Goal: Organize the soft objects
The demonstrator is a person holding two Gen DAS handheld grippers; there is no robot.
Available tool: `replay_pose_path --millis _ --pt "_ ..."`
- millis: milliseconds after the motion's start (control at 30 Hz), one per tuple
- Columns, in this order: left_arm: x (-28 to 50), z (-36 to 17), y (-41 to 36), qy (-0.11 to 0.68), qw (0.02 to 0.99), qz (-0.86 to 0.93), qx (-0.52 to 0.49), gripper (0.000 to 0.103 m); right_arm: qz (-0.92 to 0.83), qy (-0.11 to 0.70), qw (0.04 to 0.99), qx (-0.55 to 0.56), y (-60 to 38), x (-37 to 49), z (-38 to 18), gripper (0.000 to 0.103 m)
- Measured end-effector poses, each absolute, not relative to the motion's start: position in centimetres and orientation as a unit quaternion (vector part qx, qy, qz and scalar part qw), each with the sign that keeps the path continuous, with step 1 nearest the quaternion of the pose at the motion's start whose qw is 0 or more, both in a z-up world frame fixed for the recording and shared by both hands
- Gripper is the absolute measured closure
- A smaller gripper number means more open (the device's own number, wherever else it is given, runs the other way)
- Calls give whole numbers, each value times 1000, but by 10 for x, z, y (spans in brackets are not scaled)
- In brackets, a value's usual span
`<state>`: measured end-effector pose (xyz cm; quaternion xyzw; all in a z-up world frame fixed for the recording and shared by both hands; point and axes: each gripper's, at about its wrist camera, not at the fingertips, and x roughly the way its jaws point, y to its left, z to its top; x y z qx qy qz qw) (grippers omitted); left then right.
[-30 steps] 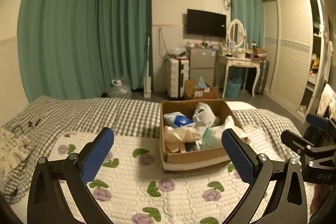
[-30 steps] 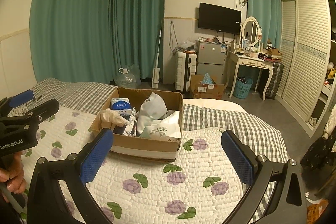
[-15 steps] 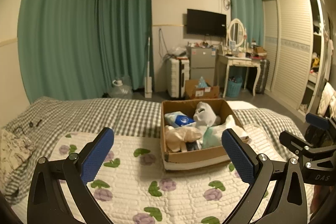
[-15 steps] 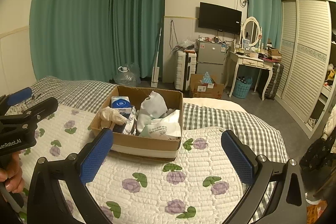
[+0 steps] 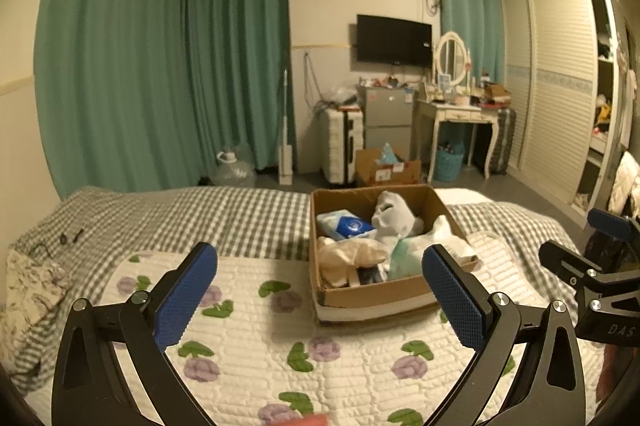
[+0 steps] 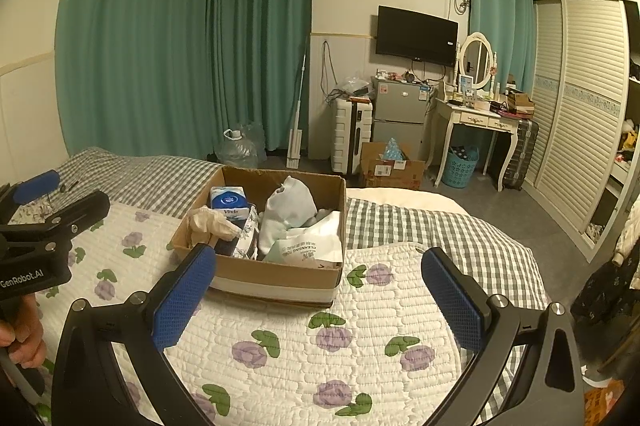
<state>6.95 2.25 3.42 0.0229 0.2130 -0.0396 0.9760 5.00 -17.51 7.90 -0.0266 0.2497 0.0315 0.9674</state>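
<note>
Quilt (image 6: 360, 338): white, stitched in soft ribs, printed with purple flowers and green leaves; it fills the lower half of both views and lies over a grey checked sheet (image 6: 420, 226).
Box (image 6: 276, 272): brown cardboard, open at the top, with a pale band along its base; it stands on the quilt, centre-left in the right wrist view and centre-right in the left wrist view. Its walls look stiff, but probably bend under a squeeze.
White bag (image 6: 308, 246): thin printed plastic, crumpled, at the right side of the box. I judge it light and slippery; best pinched at a fold.
Pale cloth (image 6: 286, 208): a soft rounded lump that stands up in the middle of the box. It should be light and limp; take a bunched part at the top.
Tissue pack (image 6: 228, 200): blue and white, soft film wrap, at the back left of the box. It will give under pressure, so grip it across the narrow sides.
Beige glove (image 6: 210, 224): thin and wrinkled, hangs over the left wall of the box; likely very light.
Left gripper (image 5: 320, 286): fingers spread wide, nothing between them, above the quilt.
Right gripper (image 6: 316, 286): fingers also spread wide, holding nothing, in front of the box.
</note>
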Motion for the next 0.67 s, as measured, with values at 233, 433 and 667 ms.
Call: replay_pose_path --millis 233,433,667 --pt "64 37 20 196 980 -31 29 0 31 250 967 -26 -175 50 79 0" --pt "62 35 19 196 980 -29 33 0 31 251 967 -26 -175 50 79 0" --pt "61 33 13 197 979 -23 43 0 29 255 966 -22 -172 53 77 0"
